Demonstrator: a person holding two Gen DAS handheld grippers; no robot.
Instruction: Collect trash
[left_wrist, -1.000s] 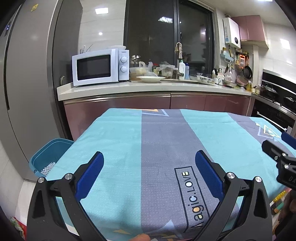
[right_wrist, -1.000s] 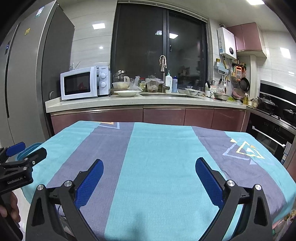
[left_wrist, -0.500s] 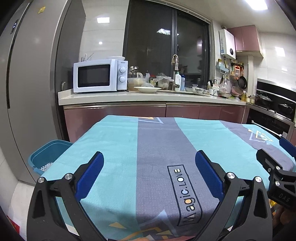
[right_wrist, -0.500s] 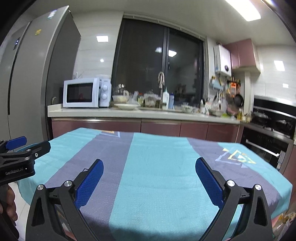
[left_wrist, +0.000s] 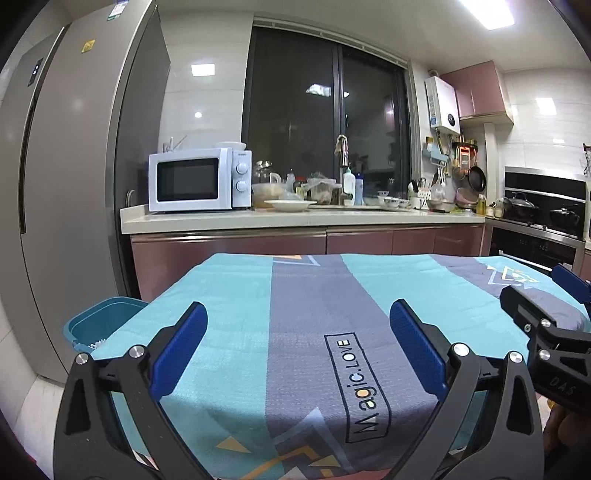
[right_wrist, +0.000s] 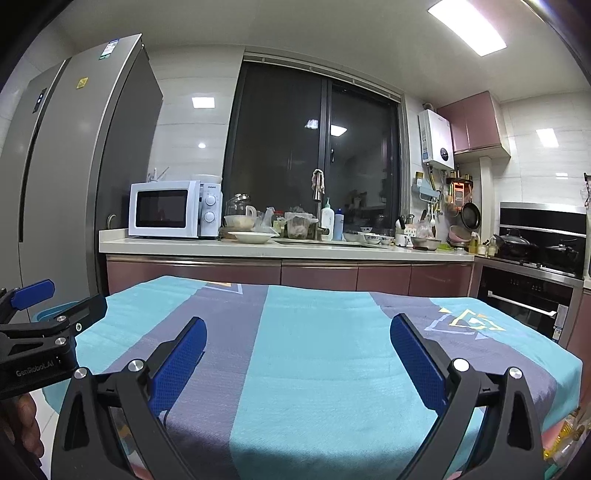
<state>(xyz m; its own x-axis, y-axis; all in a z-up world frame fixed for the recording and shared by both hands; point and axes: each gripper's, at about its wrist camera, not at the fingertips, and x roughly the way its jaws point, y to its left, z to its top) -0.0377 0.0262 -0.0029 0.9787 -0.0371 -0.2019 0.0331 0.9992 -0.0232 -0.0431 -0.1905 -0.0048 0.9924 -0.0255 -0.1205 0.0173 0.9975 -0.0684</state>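
The left tool (left_wrist: 297, 343) is held level with its 2 blue-padded fingers (left_wrist: 179, 349) spread wide, gripping nothing. The right tool (right_wrist: 297, 360) sits beside it, equally wide and bare. Each tool shows at the edge of the other's view, a hand (right_wrist: 22, 424) beneath.

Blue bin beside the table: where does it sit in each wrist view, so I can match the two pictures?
Left wrist: the blue bin is at lower left, on the floor between the fridge and the table's left edge.
Right wrist: only a sliver of its rim shows at far left, behind the left gripper.
Shared landmark: the white microwave on the counter.
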